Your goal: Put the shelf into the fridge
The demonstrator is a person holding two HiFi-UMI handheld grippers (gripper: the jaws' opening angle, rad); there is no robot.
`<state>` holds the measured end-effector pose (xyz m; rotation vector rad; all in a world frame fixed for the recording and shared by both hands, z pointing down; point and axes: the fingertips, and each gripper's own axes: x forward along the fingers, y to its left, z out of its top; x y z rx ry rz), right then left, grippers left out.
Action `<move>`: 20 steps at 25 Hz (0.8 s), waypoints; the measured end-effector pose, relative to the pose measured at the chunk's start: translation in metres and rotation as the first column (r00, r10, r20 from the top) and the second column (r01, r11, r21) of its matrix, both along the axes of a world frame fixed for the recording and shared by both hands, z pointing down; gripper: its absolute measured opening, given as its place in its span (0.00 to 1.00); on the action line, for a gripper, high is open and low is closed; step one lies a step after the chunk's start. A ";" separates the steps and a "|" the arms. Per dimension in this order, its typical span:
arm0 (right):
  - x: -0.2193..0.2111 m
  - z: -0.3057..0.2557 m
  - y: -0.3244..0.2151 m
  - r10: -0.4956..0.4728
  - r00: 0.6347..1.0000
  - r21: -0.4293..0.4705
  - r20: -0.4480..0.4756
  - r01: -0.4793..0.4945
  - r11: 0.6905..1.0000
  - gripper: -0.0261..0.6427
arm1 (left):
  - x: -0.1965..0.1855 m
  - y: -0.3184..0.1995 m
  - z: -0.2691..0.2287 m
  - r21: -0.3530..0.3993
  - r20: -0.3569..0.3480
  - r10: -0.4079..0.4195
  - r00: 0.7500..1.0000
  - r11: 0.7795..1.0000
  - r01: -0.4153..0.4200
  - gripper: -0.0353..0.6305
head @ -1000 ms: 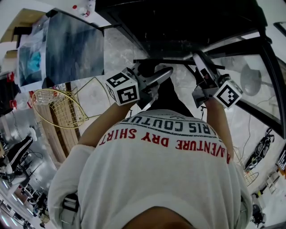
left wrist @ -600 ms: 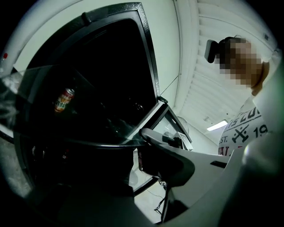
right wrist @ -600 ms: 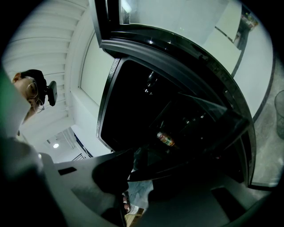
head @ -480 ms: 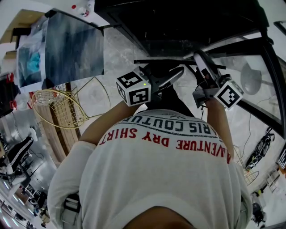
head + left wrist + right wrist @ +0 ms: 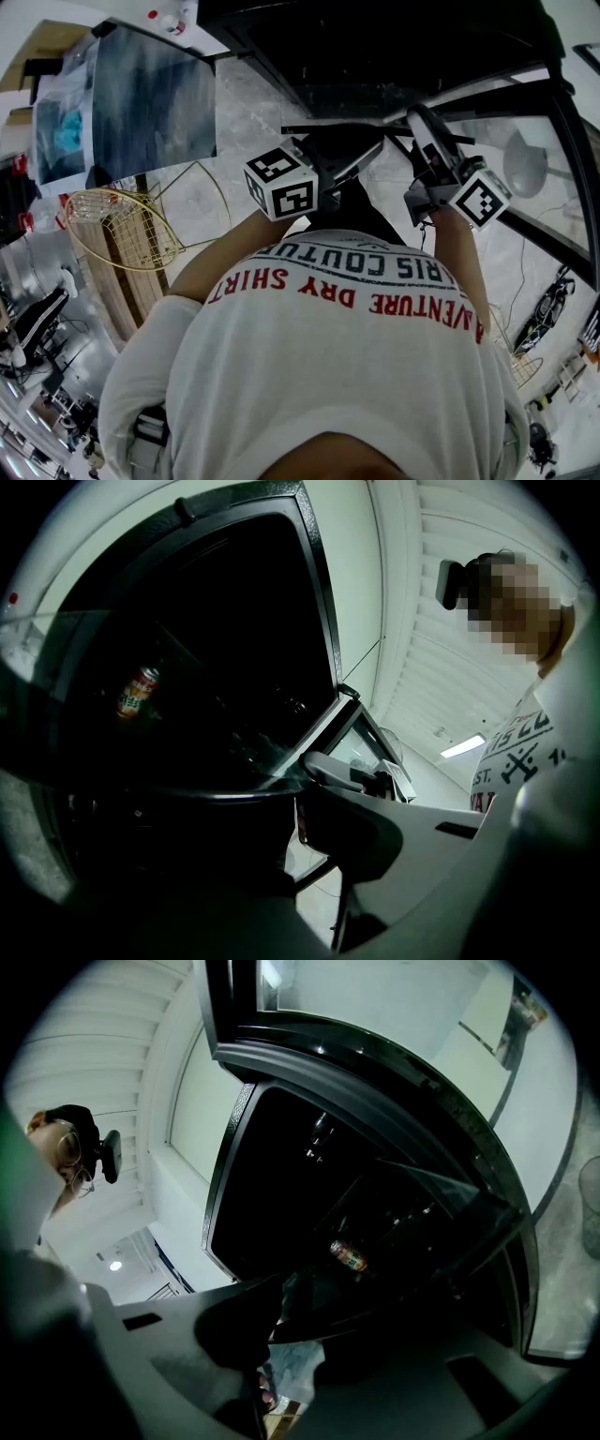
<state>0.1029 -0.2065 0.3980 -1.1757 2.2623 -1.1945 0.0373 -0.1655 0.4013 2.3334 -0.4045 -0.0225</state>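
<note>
With the glass shelf (image 5: 225, 794) held about level at the mouth of the open fridge (image 5: 375, 47), probably so it can slide in flat, the right tool (image 5: 422, 127) is clamped on its near rim, and the left tool (image 5: 361, 159), whose jaws have just been closing, pinches that rim too.

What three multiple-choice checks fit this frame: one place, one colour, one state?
1. The can is: A on the floor; B inside the fridge; C on a table.
2. The wire basket is: A gold; B blue; C black.
3. The right gripper is: A open, empty; B out of view; C shut on the shelf.
Key: 1 B, the can shows in the fridge's dark interior; 2 A, the head view shows gold wire; 3 C, its jaws clamp the shelf's rim.
</note>
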 end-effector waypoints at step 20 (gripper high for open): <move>0.005 -0.008 -0.010 -0.016 1.000 0.039 -0.027 0.017 0.999 0.25 | 0.003 -0.011 -0.005 0.022 -0.003 -0.006 1.000 1.000 0.006 0.17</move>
